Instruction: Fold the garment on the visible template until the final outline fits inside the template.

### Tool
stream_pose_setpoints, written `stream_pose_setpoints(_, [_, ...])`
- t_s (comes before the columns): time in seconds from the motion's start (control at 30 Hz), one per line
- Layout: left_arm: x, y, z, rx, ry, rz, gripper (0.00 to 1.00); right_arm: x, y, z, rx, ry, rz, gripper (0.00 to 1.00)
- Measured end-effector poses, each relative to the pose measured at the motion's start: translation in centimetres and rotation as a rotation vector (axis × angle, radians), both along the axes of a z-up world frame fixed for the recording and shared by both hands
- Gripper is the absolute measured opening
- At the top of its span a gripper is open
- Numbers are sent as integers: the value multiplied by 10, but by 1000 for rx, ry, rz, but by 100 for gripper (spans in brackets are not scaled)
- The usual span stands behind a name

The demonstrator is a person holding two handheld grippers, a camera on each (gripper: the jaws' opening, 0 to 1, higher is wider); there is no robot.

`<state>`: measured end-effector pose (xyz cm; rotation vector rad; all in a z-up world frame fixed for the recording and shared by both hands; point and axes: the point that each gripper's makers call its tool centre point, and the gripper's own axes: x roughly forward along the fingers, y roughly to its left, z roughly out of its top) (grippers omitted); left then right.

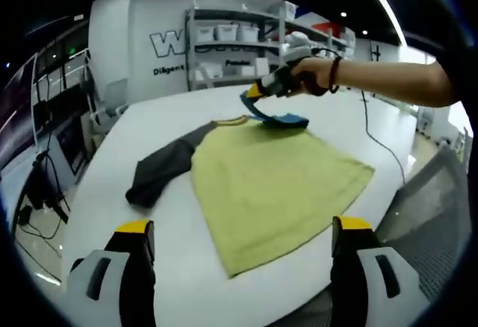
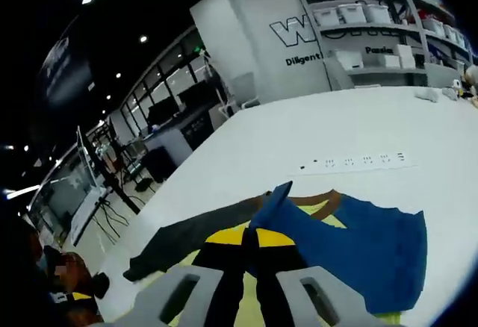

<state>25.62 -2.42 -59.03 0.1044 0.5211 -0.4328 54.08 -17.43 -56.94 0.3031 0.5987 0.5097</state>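
A yellow-green shirt (image 1: 269,185) lies flat on the white table (image 1: 172,118), its dark grey sleeve (image 1: 160,170) stretched out to the left. My right gripper (image 1: 263,97), held by a person's hand (image 1: 317,73), is shut on the blue sleeve (image 1: 287,122) at the shirt's far edge, near the brown collar (image 1: 231,122). In the right gripper view my right gripper (image 2: 250,243) pinches the blue sleeve (image 2: 351,245), which is lifted and folded over the shirt's body; the grey sleeve (image 2: 190,236) trails off to the left. My left gripper (image 1: 243,228) hovers wide open over the shirt's near hem, holding nothing.
A row of small dark marks (image 2: 358,161) runs across the table beyond the shirt. A black cable (image 1: 377,136) crosses the table's right side, and a mesh chair (image 1: 433,207) stands at the near right edge. Shelves with white boxes (image 1: 239,39) line the back wall.
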Motion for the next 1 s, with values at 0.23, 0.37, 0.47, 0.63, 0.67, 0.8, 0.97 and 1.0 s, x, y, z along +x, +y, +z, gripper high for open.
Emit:
stream_pose_setpoints(0.23, [1,1,1,-2,-4,8,94,-13,30,-8,-27,-7,67,0])
stream_pose_setpoints(0.37, [1,1,0,6,1,8,93,-22,40,-17,-66,-3,114,0])
stream_pose_setpoints(0.47, [1,2,1,1,-5,12,94,-27,48,-22,-95,-11,151,0])
stream_pose_setpoints(0.63, [1,2,1,6,-2,12,93,-34,58,-37,-185,-21,222,0])
stream_pose_setpoints(0.67, [1,2,1,4,-4,10,93,-34,59,-39,-193,-25,224,0])
stream_pose_setpoints(0.8, [1,2,0,5,0,10,93,-41,67,-51,-265,-35,266,0])
stream_pose_setpoints(0.97, [2,3,0,6,-1,13,93,-47,75,-66,-333,-41,309,0])
stream_pose_setpoints(1.0, [2,2,0,5,-1,13,93,-47,76,-69,-348,-42,315,0])
